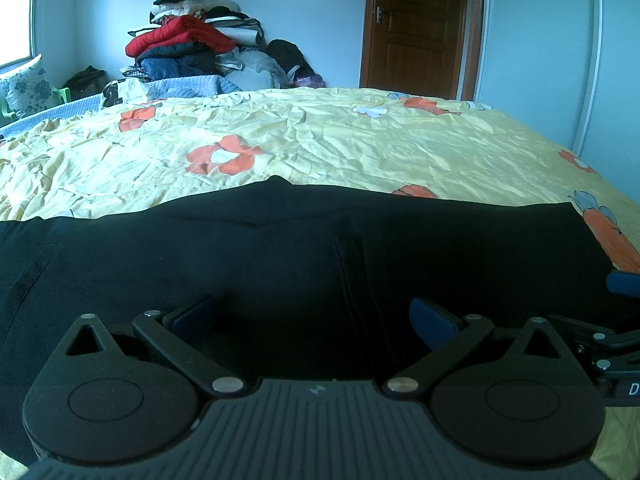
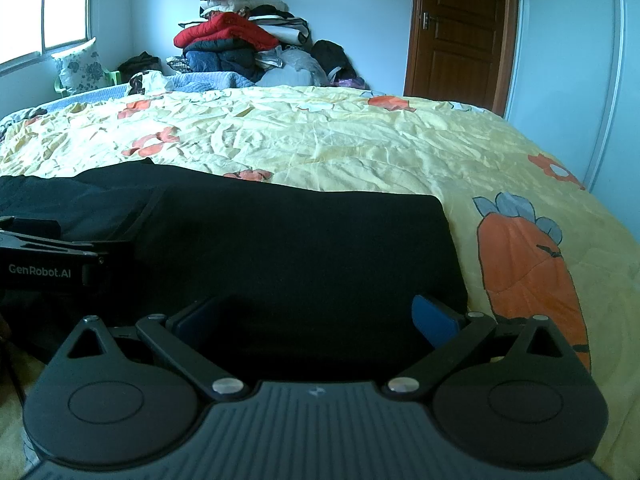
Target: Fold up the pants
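Black pants point(image 1: 280, 248) lie flat across the near part of the bed, stretching from the left edge of the left wrist view to a straight end at the right. My left gripper point(image 1: 314, 316) hovers low over the cloth, open, with nothing between its blue pads. In the right wrist view the same pants point(image 2: 300, 240) end in a squared edge near the orange carrot print. My right gripper point(image 2: 316, 316) is open over that right end, its right pad point(image 2: 434, 318) close to the cloth's corner. The left tool's body point(image 2: 48, 264) shows at the left.
The bed carries a crumpled yellow cover point(image 1: 340, 140) with orange flowers. A tall pile of folded clothes point(image 1: 192, 44) stands against the far wall. A brown door point(image 1: 416, 24) is at the back right, a window point(image 2: 44, 4) and a pillow point(image 2: 80, 66) at the left.
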Tool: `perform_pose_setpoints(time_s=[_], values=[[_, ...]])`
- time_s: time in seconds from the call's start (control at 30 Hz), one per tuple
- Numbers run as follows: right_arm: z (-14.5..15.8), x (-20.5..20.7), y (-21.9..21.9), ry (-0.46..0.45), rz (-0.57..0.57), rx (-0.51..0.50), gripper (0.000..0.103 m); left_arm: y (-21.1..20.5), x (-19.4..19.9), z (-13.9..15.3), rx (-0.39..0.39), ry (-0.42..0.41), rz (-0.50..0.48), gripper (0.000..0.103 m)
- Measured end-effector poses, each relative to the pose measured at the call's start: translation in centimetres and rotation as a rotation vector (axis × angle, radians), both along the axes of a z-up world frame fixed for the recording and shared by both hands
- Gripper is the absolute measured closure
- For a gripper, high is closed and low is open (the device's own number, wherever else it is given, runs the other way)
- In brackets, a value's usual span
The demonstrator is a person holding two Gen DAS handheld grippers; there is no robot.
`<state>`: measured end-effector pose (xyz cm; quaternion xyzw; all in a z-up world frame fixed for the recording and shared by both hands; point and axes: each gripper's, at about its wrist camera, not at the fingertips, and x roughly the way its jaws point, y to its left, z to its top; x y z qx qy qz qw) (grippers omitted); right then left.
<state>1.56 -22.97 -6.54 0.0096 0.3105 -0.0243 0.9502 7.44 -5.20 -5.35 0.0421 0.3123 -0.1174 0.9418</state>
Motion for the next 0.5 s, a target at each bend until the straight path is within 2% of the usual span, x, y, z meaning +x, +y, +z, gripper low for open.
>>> perform_pose_setpoints(time_s=[0.27, 0.37, 0.5], values=[[0.1, -0.1, 0.1, 0.001, 0.002, -0.001, 0.000, 0.4, -0.1, 0.4, -0.017, 0.004, -0.004, 0.000], [0.9, 0.2, 0.2, 0.019, 0.002, 0.005, 0.000, 1.2, -0.4, 1.1, -0.031, 0.008, 0.002, 0.000], [2.5, 1.4, 0.3, -0.017, 0.022, -0.009, 0.000, 2.1, -0.3, 2.3, -0.008, -0.004, 0.040, 0.000]])
